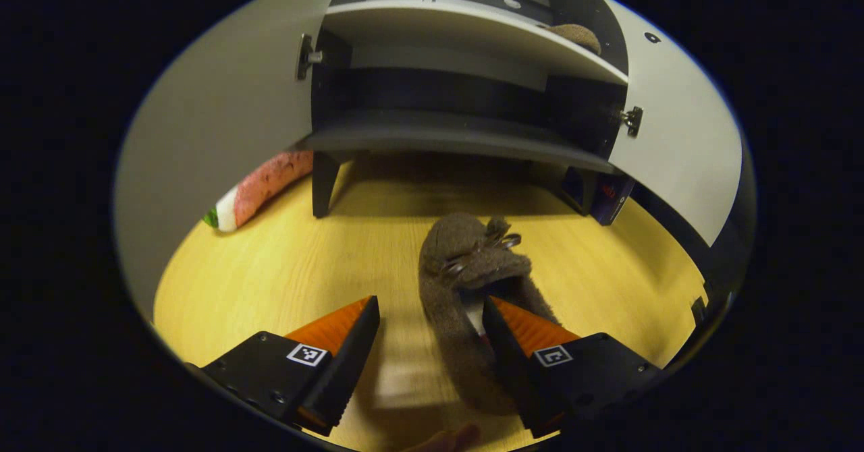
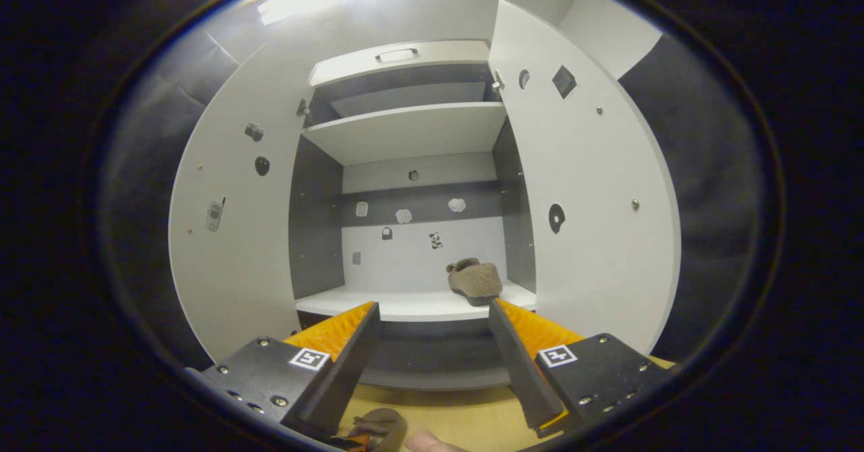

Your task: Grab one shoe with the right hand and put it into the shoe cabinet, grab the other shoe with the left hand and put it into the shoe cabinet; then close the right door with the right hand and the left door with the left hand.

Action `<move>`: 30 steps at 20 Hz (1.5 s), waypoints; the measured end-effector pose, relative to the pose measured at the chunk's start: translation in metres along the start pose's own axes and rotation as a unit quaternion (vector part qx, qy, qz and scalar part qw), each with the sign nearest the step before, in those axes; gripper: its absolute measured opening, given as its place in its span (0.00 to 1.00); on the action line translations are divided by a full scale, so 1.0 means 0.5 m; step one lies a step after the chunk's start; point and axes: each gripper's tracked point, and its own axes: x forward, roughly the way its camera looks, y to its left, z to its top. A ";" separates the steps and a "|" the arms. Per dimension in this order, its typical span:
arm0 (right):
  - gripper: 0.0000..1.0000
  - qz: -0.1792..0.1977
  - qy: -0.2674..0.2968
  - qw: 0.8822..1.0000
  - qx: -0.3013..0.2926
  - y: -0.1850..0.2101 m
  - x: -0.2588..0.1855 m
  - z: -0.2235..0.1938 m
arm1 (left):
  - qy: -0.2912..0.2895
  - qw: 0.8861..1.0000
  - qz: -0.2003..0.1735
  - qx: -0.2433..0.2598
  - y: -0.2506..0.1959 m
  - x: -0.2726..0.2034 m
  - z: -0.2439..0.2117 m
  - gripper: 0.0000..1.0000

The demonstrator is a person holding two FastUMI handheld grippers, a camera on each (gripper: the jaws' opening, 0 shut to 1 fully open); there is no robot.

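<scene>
A brown fuzzy shoe (image 1: 466,270) lies on the wooden surface in front of the shoe cabinet (image 1: 459,135), toe toward it. My left gripper (image 1: 428,307) is open and low over the shoe's heel end. Its right finger (image 1: 520,344) reaches into the shoe's opening, while the other finger stands outside the shoe's left side. The second brown shoe (image 2: 476,280) rests on a white shelf (image 2: 405,303) inside the cabinet, near its right wall; it also appears as shoe (image 1: 577,34). My right gripper (image 2: 432,307) is open and empty, facing the cabinet's inside. Both doors stand open.
The left door (image 2: 229,236) and right door (image 2: 594,202) swing out on either side. A pink, white and green soft toy (image 1: 260,189) lies by the left door. A dark box (image 1: 611,199) sits under the cabinet's right corner.
</scene>
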 end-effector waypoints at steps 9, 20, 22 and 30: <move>0.95 -0.004 -0.018 1.000 -0.016 -0.027 -0.018 0.055 | 0.000 1.000 0.005 0.013 0.005 0.016 0.036 0.02; 0.95 -0.003 -0.039 0.999 -0.013 -0.072 -0.014 0.138 | -0.192 0.981 -0.021 0.027 -0.084 -0.205 0.360 0.01; 0.95 0.004 -0.048 0.999 -0.003 -0.074 -0.011 0.153 | -0.220 0.975 -0.024 0.029 -0.092 -0.235 0.420 0.01; 0.95 0.012 -0.058 0.998 -0.007 -0.082 0.013 0.171 | -0.306 0.952 -0.004 0.014 -0.095 -0.277 0.644 0.01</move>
